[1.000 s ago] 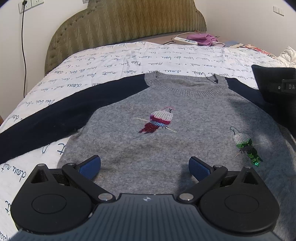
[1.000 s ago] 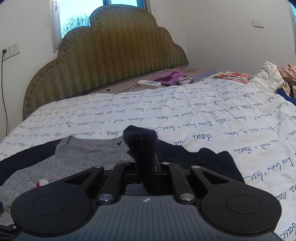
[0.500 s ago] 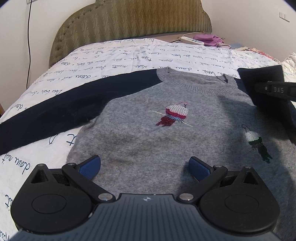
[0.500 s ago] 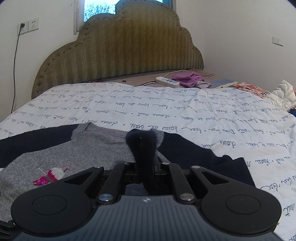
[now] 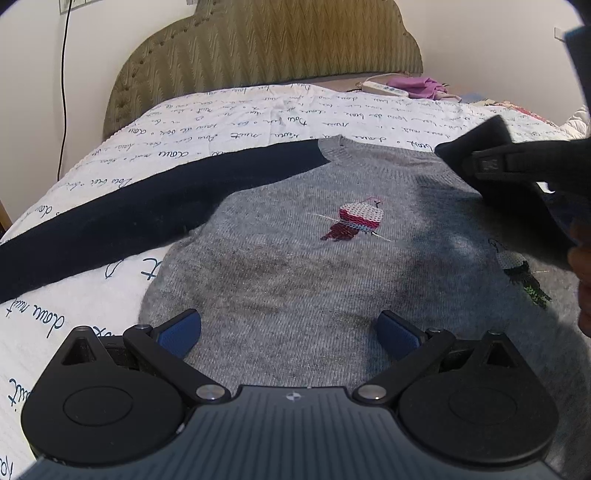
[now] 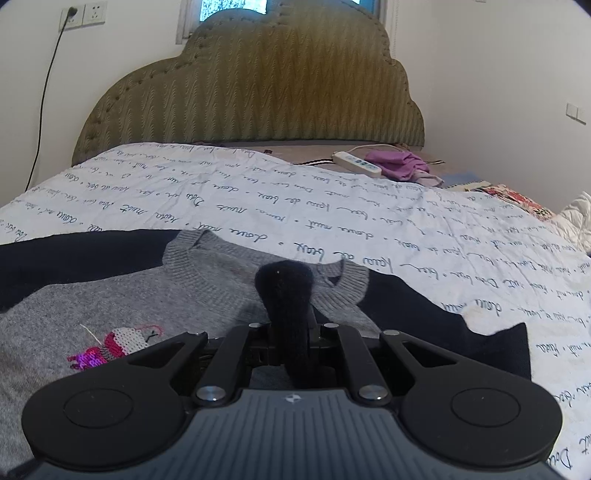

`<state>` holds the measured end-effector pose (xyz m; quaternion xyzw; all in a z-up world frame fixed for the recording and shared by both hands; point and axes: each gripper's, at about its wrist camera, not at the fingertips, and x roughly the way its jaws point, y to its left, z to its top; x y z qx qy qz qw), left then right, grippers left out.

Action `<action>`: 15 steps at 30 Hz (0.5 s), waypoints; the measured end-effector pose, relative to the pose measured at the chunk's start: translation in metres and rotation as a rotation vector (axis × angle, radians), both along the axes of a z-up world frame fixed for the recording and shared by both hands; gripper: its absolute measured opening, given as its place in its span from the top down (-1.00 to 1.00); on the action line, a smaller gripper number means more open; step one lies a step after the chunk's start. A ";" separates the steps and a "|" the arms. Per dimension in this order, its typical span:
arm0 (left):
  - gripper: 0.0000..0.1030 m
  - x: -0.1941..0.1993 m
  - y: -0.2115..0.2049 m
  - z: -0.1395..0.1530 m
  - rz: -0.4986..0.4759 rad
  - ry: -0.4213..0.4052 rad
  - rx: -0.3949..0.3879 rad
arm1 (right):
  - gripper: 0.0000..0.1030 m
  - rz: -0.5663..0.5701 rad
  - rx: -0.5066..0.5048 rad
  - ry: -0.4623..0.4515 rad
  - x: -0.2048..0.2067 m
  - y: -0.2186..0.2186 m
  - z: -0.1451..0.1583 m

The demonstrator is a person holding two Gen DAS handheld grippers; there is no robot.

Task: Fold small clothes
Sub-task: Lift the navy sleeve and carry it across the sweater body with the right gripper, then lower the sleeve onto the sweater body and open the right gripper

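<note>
I hold the right sleeve [image 6: 284, 295] clamped in my right gripper [image 6: 291, 347], over the sweater [image 5: 295, 280] chest; left gripper [image 5: 290, 328] jaws apart, empty — left sleeve [image 5: 147, 218] unfolded.

Left hand-held gripper [image 5: 290, 330] wide open, tilted downward; right hand-held gripper [image 6: 291, 332] clamped tight on dark fabric.

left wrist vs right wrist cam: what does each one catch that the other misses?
Left wrist only: the open left gripper over the sweater's grey front, the green sequin bird, and the right gripper seen from outside.

Right wrist only: the navy sleeve cuff pinched in shut jaws, the window, the wall sockets.

Both: the sweater, its pink sequin bird, the other navy sleeve lying flat, the script-print bedspread, the headboard, the power strip.
</note>
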<state>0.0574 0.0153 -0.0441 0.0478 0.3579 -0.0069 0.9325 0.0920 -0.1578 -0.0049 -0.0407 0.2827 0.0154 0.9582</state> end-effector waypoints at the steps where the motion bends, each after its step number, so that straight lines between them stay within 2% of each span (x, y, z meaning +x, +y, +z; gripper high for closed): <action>1: -1.00 -0.001 0.000 -0.001 -0.001 -0.006 0.001 | 0.83 0.002 -0.002 0.001 0.002 0.002 -0.001; 8: -1.00 -0.007 -0.002 -0.008 0.000 -0.057 0.011 | 0.83 0.024 -0.004 -0.006 0.009 0.016 -0.001; 15: -1.00 -0.007 -0.002 -0.010 0.002 -0.060 -0.002 | 0.83 0.059 -0.009 -0.024 0.017 0.033 -0.001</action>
